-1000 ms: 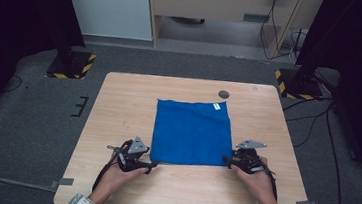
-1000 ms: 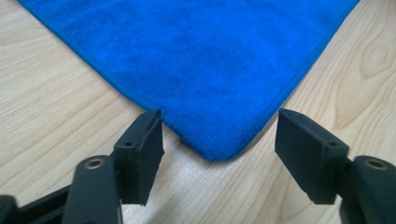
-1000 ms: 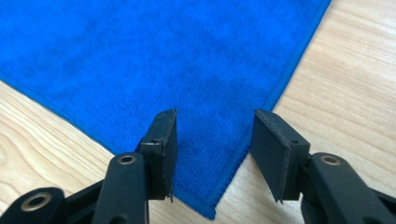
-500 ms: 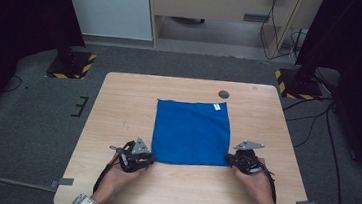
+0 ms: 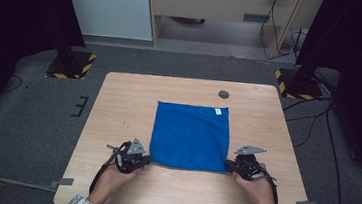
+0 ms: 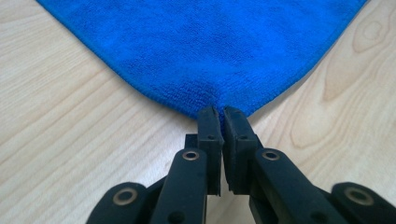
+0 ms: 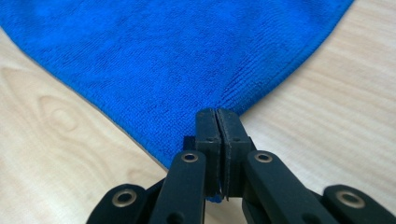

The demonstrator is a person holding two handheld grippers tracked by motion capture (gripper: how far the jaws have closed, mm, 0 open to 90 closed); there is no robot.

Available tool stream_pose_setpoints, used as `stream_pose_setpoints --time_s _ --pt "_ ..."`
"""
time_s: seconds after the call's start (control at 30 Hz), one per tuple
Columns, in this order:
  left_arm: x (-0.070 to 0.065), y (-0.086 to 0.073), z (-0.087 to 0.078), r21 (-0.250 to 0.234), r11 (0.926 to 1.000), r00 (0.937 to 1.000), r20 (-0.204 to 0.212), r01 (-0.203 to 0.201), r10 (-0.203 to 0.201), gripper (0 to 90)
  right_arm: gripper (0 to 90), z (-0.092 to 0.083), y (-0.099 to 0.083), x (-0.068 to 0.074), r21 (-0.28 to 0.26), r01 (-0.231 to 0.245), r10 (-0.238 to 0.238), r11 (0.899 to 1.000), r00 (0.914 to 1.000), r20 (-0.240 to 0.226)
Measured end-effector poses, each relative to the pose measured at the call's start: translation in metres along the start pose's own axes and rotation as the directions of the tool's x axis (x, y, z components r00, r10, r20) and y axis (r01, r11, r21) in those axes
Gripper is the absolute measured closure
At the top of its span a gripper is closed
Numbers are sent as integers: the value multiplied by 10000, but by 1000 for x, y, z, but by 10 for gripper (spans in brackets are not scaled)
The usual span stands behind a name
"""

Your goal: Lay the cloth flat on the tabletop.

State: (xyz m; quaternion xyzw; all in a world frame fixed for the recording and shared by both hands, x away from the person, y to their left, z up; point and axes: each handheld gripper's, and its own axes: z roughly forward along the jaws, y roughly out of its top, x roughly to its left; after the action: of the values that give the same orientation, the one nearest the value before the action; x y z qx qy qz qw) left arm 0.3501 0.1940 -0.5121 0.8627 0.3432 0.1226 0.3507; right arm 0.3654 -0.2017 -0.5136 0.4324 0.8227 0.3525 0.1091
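One square blue microfibre cloth (image 5: pixel 191 135) (fuzzy weave), wood-grain table (image 5: pixel 128 102)

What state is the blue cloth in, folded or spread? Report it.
Spread: the blue cloth lies flat as one square on the table, no layer doubled over.

A: How is the light in the high view?

B: Even and soft on the wooden table (image 5: pixel 190 90), with only thin shadows beneath the hands. The room darkens to near black at both sides. The picture is a little soft and grainy.

A: And the two gripper views?

B: Bright and flat, without glare. The blue cloth (image 6: pixel 205 46) shows its weave sharply near the jaw tips, then blurs toward the top. The black links at the bottom edge are slightly soft, and a narrow shadow runs under the cloth's hem.
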Motion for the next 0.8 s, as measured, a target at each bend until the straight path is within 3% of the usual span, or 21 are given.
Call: stream_pose_setpoints --time_s 0.17,0.2,0.23,0.27,0.3,0.37,0.4,0.53,0.57,0.8 --pt "-3 -4 -6 85 10000 9999 132 2 -3 864 879 -4 -4 5 114 -26 27 9999 9999 -109" --pt "-5 -6 -8 91 9999 9999 151 -48 47 861 824 -7 -5 7 13 33 -33 10000 9999 -133" --pt "-5 -6 -8 91 9999 9999 151 -48 47 853 824 -7 -5 7 13 33 -33 10000 9999 -133" --pt "-6 -7 -9 61 10000 10000 82 -57 57 815 698 -10 -5 8 -271 69 -71 9996 9999 -77" --pt "-6 -8 -10 18 10000 10000 -9 -32 32 815 698 -10 -5 8 -271 69 -71 9996 9999 -77" --pt "-6 -10 -13 -201 9998 9997 -242 51 -55 645 577 -13 -5 10 -407 233 -238 9989 9997 -97" --pt "-5 -9 -18 -494 9988 9993 -363 74 -92 478 481 -15 -4 12 -657 297 -304 9974 9995 -97" --pt "-1 -6 -22 -821 9966 9993 -352 63 -92 390 395 -12 0 14 -914 455 -470 9948 9988 -150" --pt "2 -4 -22 -918 9958 9994 -348 53 -85 326 349 -7 3 16 -895 511 -525 9947 9985 -139" --pt "31 14 -13 -1173 9927 9994 -134 286 -304 199 234 8 16 23 -1090 873 -919 9902 9951 -374"
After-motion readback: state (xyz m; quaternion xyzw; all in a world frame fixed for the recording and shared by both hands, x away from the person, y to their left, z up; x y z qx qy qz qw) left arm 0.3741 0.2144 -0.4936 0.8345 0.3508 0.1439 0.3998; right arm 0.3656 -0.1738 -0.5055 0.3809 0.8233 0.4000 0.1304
